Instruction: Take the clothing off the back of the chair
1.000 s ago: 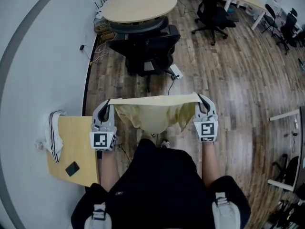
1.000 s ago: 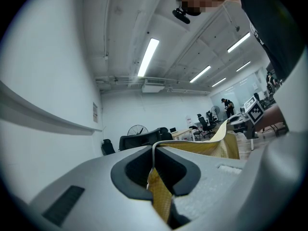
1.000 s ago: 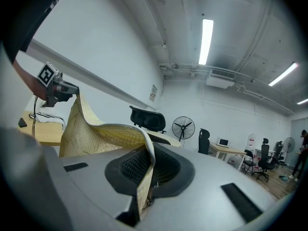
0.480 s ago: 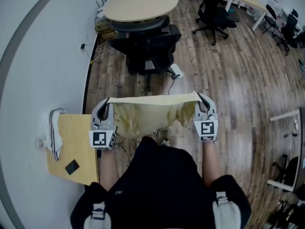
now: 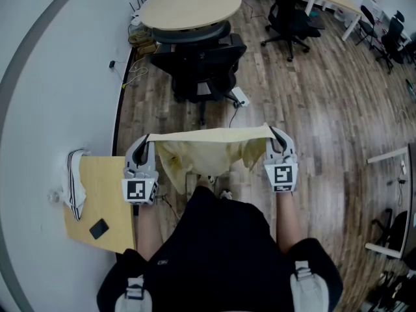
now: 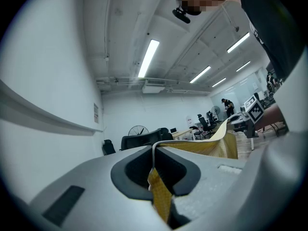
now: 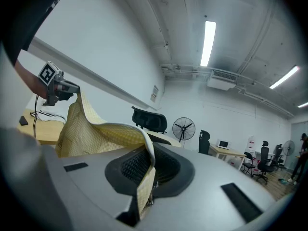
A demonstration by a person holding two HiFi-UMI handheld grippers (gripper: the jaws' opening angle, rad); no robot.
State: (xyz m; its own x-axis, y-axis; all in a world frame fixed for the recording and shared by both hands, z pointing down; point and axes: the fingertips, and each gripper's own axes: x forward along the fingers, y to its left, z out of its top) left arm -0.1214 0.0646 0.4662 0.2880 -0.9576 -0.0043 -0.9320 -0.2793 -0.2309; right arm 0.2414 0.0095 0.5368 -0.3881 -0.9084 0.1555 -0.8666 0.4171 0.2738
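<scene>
A pale yellow checked garment (image 5: 209, 149) hangs stretched between my two grippers, in front of the person's body and above the wooden floor. My left gripper (image 5: 147, 140) is shut on its left top corner, and the cloth (image 6: 159, 196) is pinched between the jaws in the left gripper view. My right gripper (image 5: 272, 134) is shut on the right top corner, with the cloth (image 7: 144, 184) clamped in the right gripper view. The top edge is taut and level; the rest sags below. A black office chair (image 5: 201, 67) stands ahead, its back bare.
A round wooden table (image 5: 191, 4) stands behind the chair. A small wooden desk (image 5: 107, 203) at the left holds a white folded cloth (image 5: 74, 184) and a dark phone (image 5: 99, 229). More office chairs (image 5: 289, 15) stand at the back right. A curved white wall (image 5: 52, 83) runs along the left.
The hanging part of the garment has swung and shifted its folds a little; both grippers have stayed where they were, still clamped on the corners.
</scene>
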